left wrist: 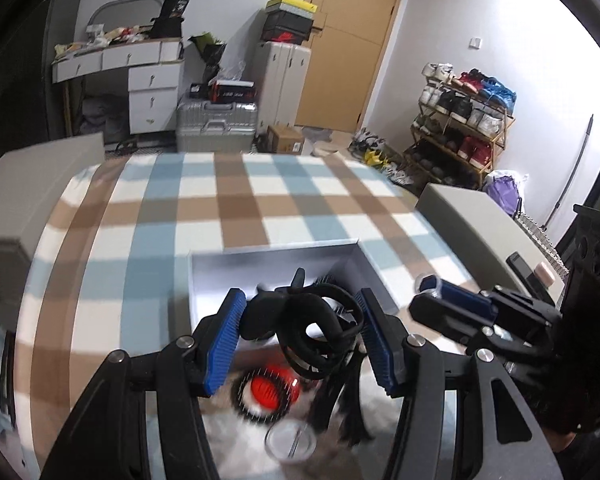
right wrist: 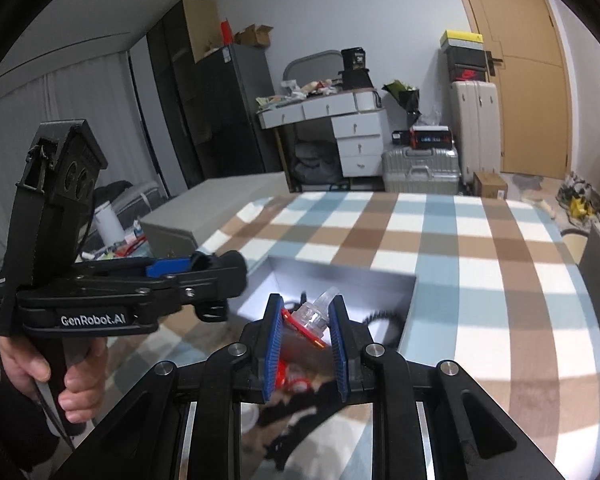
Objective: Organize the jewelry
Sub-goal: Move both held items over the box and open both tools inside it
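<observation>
Starting at our left, the left gripper (left wrist: 300,334) is clamped on a tangle of black bands and clips (left wrist: 304,326), held just above the near edge of the grey tray (left wrist: 274,258) on the checked cloth (left wrist: 236,200). A loop may snag a pad when we let go. To the right of the tray's middle, our right gripper (right wrist: 305,338) pinches a clear-and-red clip (right wrist: 310,320), tilted; so shallow a hold could let it spring out short of the tray.

White walls enclose the room. A wooden door (left wrist: 352,44) stands beside stacked suitcases (left wrist: 216,122); a white drawer desk (right wrist: 340,128) occupies the far wall; a shoe rack (left wrist: 460,120) stands right.
</observation>
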Available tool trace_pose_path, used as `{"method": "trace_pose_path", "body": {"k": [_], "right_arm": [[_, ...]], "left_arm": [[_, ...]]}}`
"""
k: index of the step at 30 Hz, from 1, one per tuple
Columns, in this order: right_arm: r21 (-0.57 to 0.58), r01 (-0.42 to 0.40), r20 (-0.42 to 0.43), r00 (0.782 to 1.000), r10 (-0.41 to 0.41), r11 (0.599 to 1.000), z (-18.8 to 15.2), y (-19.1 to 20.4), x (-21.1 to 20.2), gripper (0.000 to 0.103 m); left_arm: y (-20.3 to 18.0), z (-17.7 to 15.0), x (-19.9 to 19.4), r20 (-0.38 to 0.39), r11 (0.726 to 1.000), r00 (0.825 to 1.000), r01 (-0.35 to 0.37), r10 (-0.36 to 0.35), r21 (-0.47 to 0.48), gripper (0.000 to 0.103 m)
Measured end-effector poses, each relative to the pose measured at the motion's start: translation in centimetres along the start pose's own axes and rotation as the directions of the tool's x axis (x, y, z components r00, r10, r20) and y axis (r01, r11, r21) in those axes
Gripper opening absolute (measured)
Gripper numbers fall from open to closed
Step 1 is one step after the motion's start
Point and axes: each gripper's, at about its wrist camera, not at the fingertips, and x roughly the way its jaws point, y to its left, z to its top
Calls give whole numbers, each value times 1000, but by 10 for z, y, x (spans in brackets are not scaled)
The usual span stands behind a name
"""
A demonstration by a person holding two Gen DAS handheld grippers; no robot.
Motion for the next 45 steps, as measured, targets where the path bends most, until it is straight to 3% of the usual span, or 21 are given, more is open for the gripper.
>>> {"method": "trace_pose_path", "body": {"k": [12,29,38,43,45], "right_arm": [[21,3,2,1000,-3,1000,26,-29,25,22],[27,1,-96,995,2,1000,13,-45,67,23],[61,1,-114,993,6,998,11,-54,77,25],[103,3,-102,995,8,995,11,-60,75,36],[107,6,-94,996,4,994,12,-61,72,40]], "left_arm": [[1,22,38,-37,997,997,64,-65,-32,52],[10,17,68,-117,994,988,92,-99,-59,52],[19,14,74,-121,983,978,161,-171,-91,52],[23,14,74,-120,973,971,194,-208,-121,53],[24,14,74,-128,975,972,182,-198,-128,62]]}}
